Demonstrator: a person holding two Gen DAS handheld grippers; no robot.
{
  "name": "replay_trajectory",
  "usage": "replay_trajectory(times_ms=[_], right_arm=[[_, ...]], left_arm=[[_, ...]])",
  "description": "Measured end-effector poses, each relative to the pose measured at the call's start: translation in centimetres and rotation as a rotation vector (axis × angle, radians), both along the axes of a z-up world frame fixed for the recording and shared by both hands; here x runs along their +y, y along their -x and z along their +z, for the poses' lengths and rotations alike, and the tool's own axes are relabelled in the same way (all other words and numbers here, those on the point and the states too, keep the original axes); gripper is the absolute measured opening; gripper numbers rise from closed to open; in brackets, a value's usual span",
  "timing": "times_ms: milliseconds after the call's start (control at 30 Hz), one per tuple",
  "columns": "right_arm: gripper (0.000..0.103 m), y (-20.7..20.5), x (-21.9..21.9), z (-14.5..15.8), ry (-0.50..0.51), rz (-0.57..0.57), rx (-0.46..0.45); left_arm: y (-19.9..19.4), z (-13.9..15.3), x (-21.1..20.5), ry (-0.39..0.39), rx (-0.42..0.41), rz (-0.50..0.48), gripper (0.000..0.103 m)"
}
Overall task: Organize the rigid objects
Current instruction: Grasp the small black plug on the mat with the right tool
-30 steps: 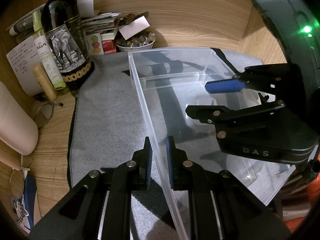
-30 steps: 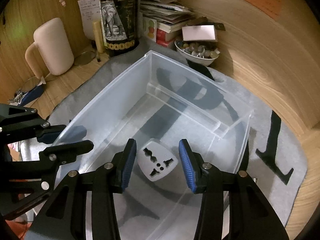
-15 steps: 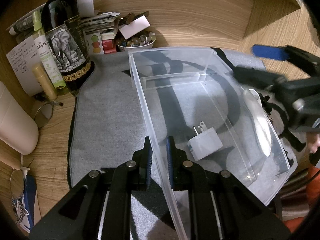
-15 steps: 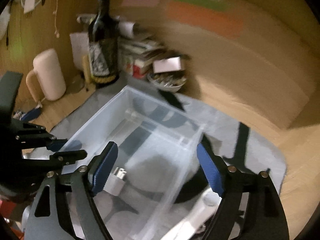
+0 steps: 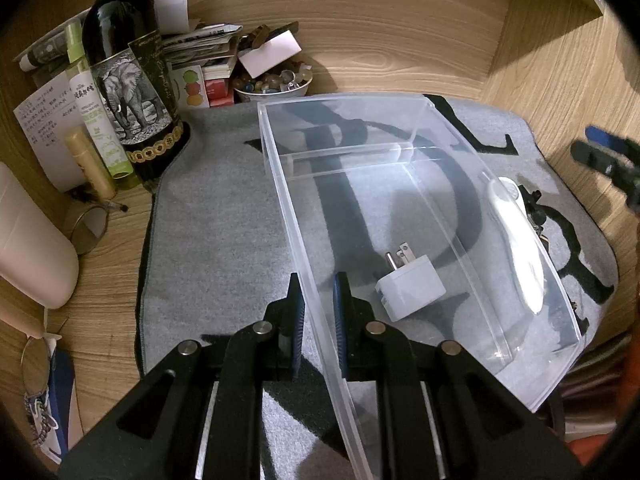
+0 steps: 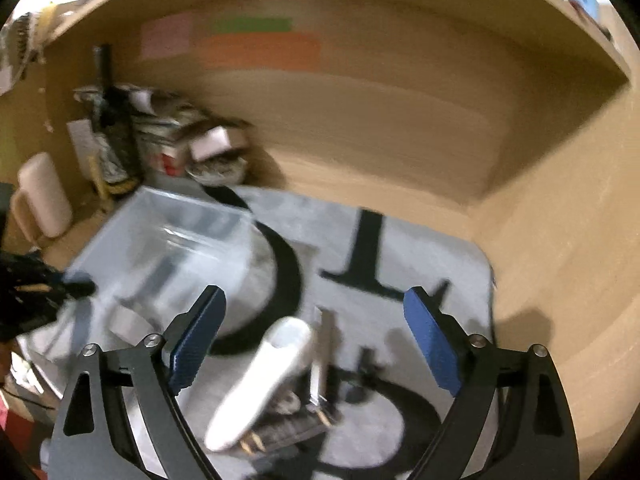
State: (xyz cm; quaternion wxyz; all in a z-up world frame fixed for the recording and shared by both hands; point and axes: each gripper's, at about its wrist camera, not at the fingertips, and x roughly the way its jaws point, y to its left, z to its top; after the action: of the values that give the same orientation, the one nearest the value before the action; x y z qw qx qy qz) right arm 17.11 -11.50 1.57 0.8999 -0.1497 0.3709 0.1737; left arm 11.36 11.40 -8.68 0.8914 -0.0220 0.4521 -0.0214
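Blue pads of the left gripper [image 5: 318, 312] pinch the near wall of the clear plastic bin [image 5: 280, 184], clamped tight; hold it so, the bin must not slide. Right gripper [image 6: 314, 344]: jaws opening, wide apart, nothing between the pads. Below them, at 6 o'clock in the right wrist view, lies a white handle-shaped object [image 6: 260, 380] on the grey mat [image 6: 432, 256], with small dark items beside it; blur hides what these are. White plug adapter [image 5: 410, 292] rests inside the bin, at 3 o'clock from the left pads. Judgement: next pick is the white object. Centre the pads across its narrow middle, descend squarely, close only once level.
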Motion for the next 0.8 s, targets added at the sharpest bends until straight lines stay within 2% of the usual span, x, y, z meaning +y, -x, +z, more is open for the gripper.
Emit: replay_trajectory(times_ms=[200, 367, 433, 567, 667, 767, 800], right_arm=[[0.089, -0.8, -3.9, -3.5, 0.025, -0.101, 0.072], [0.086, -1.5, -6.0, -7.1, 0.015, -0.154, 0.167], [0.075, -1.9, -6.2, -8.3, 0.008, -0.159, 0.206], [0.063, -2.6, -6.6, -9.8, -0.019, -0.162, 0.264], [0.054, -3.1, -6.6, -10.3, -0.033, -0.169, 0.277], [0.042, -3.5, -6.5, -10.3, -0.039, -0.172, 0.269], [0.035, -3.7, -6.4, -10.3, -0.042, -0.169, 0.267]], left_arm=[[0.1, 0.0, 0.1, 0.000, 0.001, 0.003, 0.013], [0.1, 0.0, 0.1, -0.002, 0.002, 0.002, 0.013], [0.2, -0.1, 0.2, -0.004, 0.001, 0.005, 0.013], [0.2, -0.1, 0.0, -0.009, 0.002, 0.011, 0.013], [0.2, 0.0, 0.0, -0.010, 0.002, 0.012, 0.013], [0.3, 0.0, 0.0, -0.016, 0.001, 0.012, 0.013], [0.3, 0.0, 0.0, -0.018, 0.001, 0.012, 0.013]])
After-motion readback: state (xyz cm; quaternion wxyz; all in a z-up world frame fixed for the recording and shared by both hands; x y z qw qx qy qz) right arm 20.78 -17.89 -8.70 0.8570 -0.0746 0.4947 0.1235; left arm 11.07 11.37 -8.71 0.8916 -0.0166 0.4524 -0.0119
